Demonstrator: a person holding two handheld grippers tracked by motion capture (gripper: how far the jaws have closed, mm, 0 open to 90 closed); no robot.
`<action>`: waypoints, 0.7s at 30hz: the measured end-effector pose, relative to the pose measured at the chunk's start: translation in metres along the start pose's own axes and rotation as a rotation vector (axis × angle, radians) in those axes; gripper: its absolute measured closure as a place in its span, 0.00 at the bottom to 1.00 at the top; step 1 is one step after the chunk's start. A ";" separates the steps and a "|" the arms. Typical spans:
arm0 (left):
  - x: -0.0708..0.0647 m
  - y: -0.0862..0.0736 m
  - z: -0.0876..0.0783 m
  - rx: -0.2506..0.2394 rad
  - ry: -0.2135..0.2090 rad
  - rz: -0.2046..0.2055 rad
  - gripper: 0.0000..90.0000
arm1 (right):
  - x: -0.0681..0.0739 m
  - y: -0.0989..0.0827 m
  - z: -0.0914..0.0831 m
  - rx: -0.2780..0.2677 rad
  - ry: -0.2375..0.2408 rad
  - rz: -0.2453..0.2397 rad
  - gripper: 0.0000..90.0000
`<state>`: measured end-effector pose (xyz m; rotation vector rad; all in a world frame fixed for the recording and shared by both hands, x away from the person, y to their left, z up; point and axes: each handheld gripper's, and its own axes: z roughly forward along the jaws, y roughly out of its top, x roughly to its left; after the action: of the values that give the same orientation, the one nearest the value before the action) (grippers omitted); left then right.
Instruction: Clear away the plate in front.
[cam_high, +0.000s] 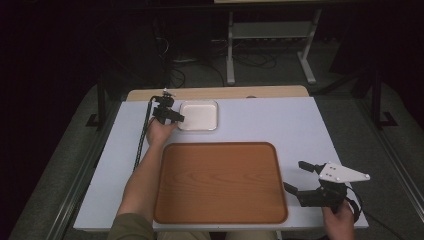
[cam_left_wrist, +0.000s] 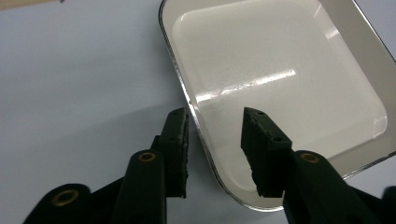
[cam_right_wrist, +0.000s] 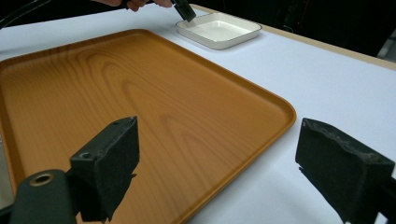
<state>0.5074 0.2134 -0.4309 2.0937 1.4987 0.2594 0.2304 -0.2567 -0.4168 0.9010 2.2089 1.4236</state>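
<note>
left gripper (cam_left_wrist: 215, 140): at the white dish's left edge, far-left part of the bench; fingers (cam_left_wrist: 175, 140) straddle the rim, one outside on the bench side, one over the dish floor. Pads not pressing the rim, gap visible both sides, so released, nothing gripped.
left gripper, high view (cam_high: 172, 116): held by the left hand (cam_high: 159, 132), forearm coming up along the tray's left side, cable trailing back along the arm.
white dish (cam_high: 198, 115): square, shallow, rounded corners, glossy, nothing in it. Flat on the bench just beyond the tray's far-left corner, apart from the tray. Same dish up close in the left gripper view (cam_left_wrist: 280, 79) and far off in the right gripper view (cam_right_wrist: 219, 30).
right gripper (cam_high: 299, 179): just off the tray's right edge, near the front-right corner, held in the right hand (cam_high: 340, 217); grey three-cornered plate on top. Fingers (cam_right_wrist: 112, 163) spread wide, nothing between them, released.
wooden tray (cam_high: 220, 182): orange-brown, wood grain, bare, centred at the front of the bench.
bench (cam_high: 280, 120): white top, wooden strip along the far edge.
</note>
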 end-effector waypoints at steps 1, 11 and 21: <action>0.000 0.000 0.002 0.004 -0.005 -0.002 0.72 | 0.000 0.000 0.000 0.001 0.001 0.000 0.14; 0.009 -0.003 0.011 0.027 -0.044 -0.081 0.84 | 0.000 0.000 0.002 0.015 0.006 -0.003 0.14; 0.015 -0.007 0.011 -0.021 -0.070 -0.197 0.95 | 0.000 0.000 0.002 0.024 0.006 -0.003 0.14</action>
<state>0.5119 0.2253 -0.4466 1.9017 1.6385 0.1260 0.2321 -0.2555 -0.4181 0.9017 2.2352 1.4027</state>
